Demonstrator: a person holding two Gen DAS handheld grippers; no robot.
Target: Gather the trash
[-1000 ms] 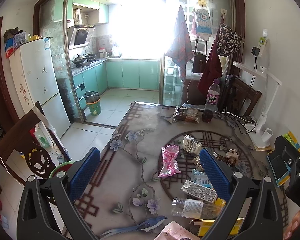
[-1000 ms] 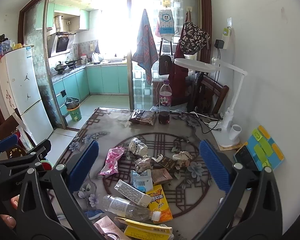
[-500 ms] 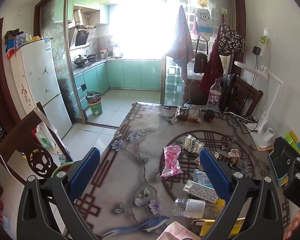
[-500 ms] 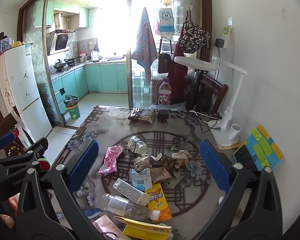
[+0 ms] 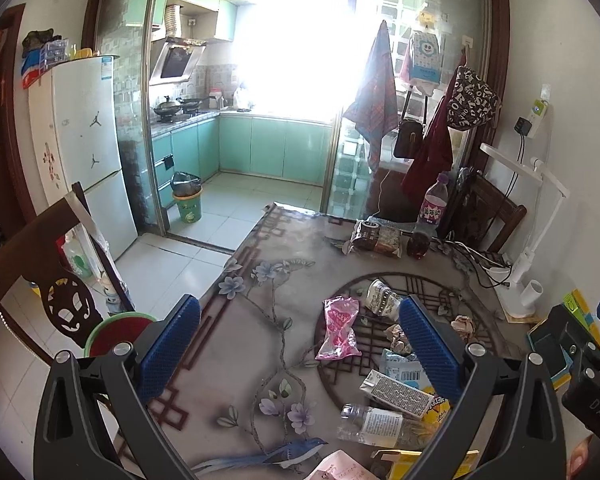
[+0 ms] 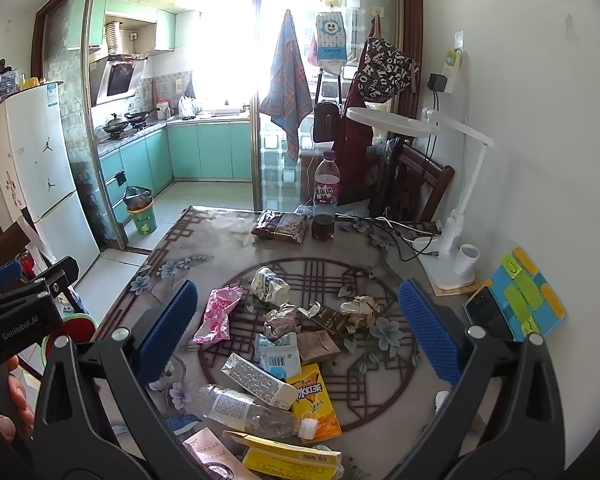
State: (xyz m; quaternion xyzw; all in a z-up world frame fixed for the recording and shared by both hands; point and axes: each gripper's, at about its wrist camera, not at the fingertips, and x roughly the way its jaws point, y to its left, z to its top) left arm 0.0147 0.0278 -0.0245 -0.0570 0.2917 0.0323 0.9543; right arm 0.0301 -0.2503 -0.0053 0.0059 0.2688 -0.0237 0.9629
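While both tools hang above the near edge of the table (image 6: 204,224), I see the left gripper (image 5: 300,344) and the right gripper (image 6: 296,328) spread wide, holding nothing. The trash lies in a loose heap on the round lattice pattern (image 6: 324,272) printed on the tablecloth. On the near side of that ring lies a crushed clear bottle (image 6: 252,408), touching a small drink carton (image 6: 256,378) and a yellow snack bag (image 6: 312,400). At the ring's left edge sits a pink wrapper (image 6: 218,312); toward its middle are crumpled paper balls (image 6: 280,320) and a squashed cup (image 6: 270,284). Beyond the ring's far side an upright purple-capped bottle (image 6: 325,200) holds dark liquid, so I doubt it counts as trash.

All of it looks light to me. The wrappers are thin, soft and slick, so I would pinch them across a raised fold and not flat against the cloth. The clear bottle is springy and could roll; I would take it across its body. The carton is stiffer and should sit squarely between the pads. A yellow box (image 6: 292,460) nearest me is partly cut off, so I cannot judge it well.

Compared with a second ago, both views have shifted only slightly; the heap lies unmoved and neither tool has narrowed.
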